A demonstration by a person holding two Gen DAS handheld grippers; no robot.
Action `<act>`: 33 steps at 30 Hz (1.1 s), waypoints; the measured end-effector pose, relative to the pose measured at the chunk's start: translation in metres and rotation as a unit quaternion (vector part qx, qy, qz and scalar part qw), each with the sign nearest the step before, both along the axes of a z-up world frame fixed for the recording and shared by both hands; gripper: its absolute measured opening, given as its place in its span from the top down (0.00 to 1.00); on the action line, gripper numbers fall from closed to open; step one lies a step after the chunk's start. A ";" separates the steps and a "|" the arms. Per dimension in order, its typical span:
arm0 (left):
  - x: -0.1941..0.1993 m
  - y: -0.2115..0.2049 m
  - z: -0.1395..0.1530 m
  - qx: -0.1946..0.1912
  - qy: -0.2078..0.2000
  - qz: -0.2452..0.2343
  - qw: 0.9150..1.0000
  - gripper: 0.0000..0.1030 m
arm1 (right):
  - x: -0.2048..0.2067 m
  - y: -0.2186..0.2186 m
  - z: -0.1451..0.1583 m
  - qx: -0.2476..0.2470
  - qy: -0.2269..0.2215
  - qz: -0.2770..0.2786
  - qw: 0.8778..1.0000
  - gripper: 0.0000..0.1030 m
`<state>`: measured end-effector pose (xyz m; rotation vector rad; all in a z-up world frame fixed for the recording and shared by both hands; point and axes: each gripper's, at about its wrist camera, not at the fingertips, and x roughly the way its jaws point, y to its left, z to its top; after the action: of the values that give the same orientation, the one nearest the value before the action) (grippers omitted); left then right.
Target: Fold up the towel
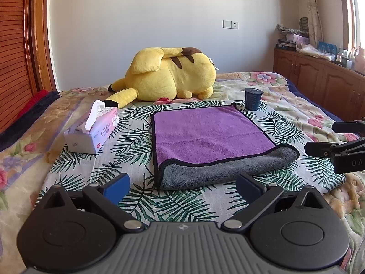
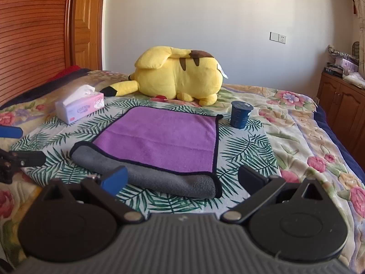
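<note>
A purple towel (image 1: 205, 132) with a grey underside and black trim lies on the leaf-print cloth (image 1: 136, 146) on the bed. Its near edge is rolled over, showing a grey strip (image 1: 228, 169). It also shows in the right wrist view (image 2: 164, 139). My left gripper (image 1: 182, 186) is open and empty, hovering just in front of the towel's near edge. My right gripper (image 2: 182, 180) is open and empty, also just in front of the rolled grey edge. The right gripper's fingers (image 1: 324, 148) show at the right edge of the left wrist view.
A yellow plush toy (image 1: 171, 77) lies behind the towel. A tissue box (image 1: 93, 130) stands to the towel's left. A dark blue cup (image 1: 252, 98) stands at the towel's far right corner. A wooden cabinet (image 1: 319, 80) runs along the right wall.
</note>
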<state>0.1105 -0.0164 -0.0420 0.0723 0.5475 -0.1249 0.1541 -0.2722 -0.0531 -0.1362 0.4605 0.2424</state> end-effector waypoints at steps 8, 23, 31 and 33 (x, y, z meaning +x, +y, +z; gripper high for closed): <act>0.017 0.003 -0.004 -0.009 0.008 0.001 1.000 0.31 | 0.022 -0.003 -0.008 0.003 0.021 0.002 1.000 0.01; 0.056 0.017 -0.017 -0.025 0.030 0.007 0.999 0.46 | 0.062 -0.018 -0.025 0.018 0.066 -0.004 0.998 0.13; 0.075 0.023 -0.027 -0.025 0.046 0.013 0.999 0.59 | 0.077 -0.026 -0.032 0.024 0.085 -0.006 0.996 0.14; 0.080 0.023 -0.029 -0.021 0.049 0.015 0.998 0.63 | 0.083 -0.028 -0.035 0.025 0.093 -0.007 0.995 0.14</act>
<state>0.1904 0.0068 -0.0712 0.0176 0.6430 -0.1119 0.2370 -0.2999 -0.0876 -0.0626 0.6393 0.2542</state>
